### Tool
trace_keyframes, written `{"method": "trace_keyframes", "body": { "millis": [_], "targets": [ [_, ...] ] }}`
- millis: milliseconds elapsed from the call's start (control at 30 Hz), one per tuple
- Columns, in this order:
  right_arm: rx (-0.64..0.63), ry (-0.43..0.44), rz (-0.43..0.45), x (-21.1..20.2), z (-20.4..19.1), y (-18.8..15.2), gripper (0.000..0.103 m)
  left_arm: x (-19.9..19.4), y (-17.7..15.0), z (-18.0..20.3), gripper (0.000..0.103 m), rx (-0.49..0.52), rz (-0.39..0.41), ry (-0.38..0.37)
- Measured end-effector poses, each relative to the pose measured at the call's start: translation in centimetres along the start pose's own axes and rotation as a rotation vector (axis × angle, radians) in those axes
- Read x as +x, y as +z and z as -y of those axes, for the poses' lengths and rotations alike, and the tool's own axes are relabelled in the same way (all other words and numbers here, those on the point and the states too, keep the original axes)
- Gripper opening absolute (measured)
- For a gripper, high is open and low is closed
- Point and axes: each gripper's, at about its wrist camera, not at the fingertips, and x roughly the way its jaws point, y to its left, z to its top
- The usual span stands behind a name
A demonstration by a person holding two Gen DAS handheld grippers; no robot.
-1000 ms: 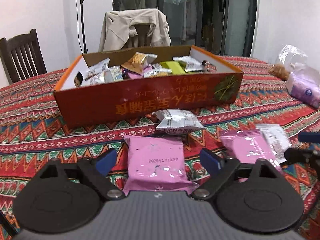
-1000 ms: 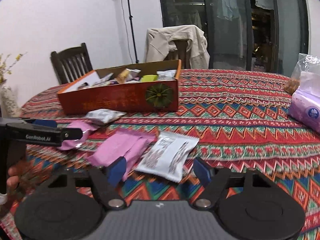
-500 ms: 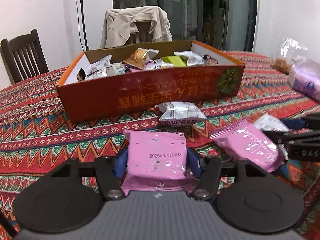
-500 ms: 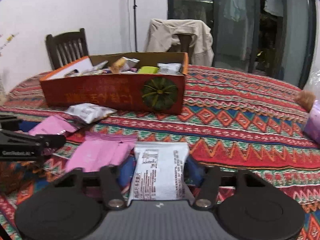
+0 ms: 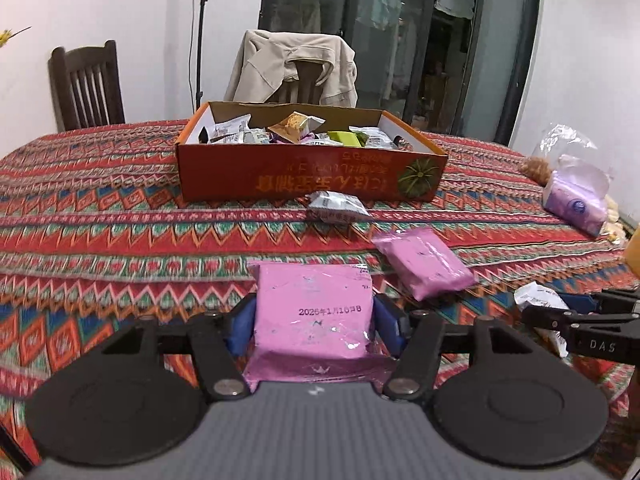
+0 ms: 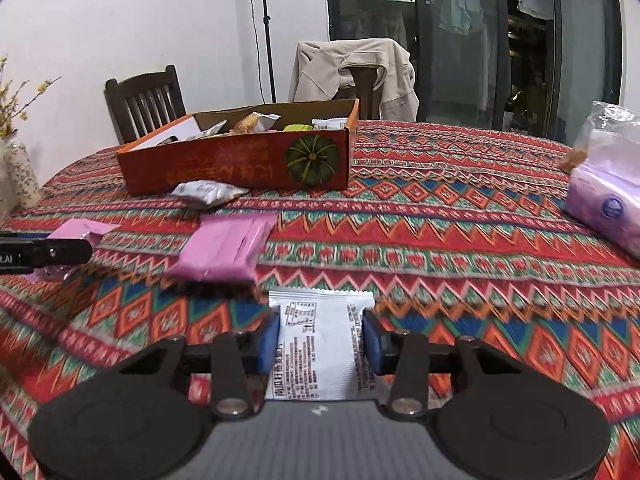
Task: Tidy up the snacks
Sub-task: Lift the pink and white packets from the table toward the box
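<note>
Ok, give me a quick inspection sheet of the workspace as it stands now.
Surface: patterned tablecloth, partly covered.
Job's things: orange snack box holding mixed packets; loose pink packet and small white packet on the cloth.
Clutter: purple tissue pack and a clear bag at the table's right edge.
Grippers: left gripper shut on a dated pink packet; right gripper closing on a white printed packet, pads against it.
Cables: thin cable on the far wall.
Surroundings: wooden chair, jacket-draped chair, flower vase.
</note>
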Motion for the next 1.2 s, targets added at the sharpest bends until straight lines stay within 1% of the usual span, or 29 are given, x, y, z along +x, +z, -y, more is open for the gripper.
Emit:
{"method": "trace_keyframes", "body": {
  "millis": [233,400,667,867,967,1100,1200],
  "targets": [
    [-0.029,0.023,0.051,-4.1,-1.1,-1.1,0.042,-3.7,-2.1,0.8,0.062,-0.028,0.022,-0.002],
    [-0.056,0.043,0.092,-7.0,-2.4,-1.7,0.042,-6.3,-3.4,0.6,0.062,-0.041,0.042,0.02],
    [-0.068,0.07,0.134,-9.7,-3.9,-2.8,0.042,-9.5,-5.3,-0.1,0.063,-0.068,0.057,0.059],
    [-0.073,0.077,0.137,-10.0,-4.0,-3.0,0.042,-10.0,-5.5,-0.2,0.063,-0.075,0.068,0.069],
    [-0.069,0.081,0.136,-9.9,-4.0,-3.0,0.042,-9.6,-5.2,-0.1,0.063,-0.073,0.067,0.067],
    [-0.062,0.092,0.135,-9.2,-3.7,-2.4,0.042,-8.8,-4.0,-0.3,0.063,-0.067,0.071,0.058],
    [-0.053,0.114,0.147,-8.5,-3.3,-1.4,0.042,-7.9,-2.2,-0.8,0.063,-0.085,0.077,0.028]
  ]
}}
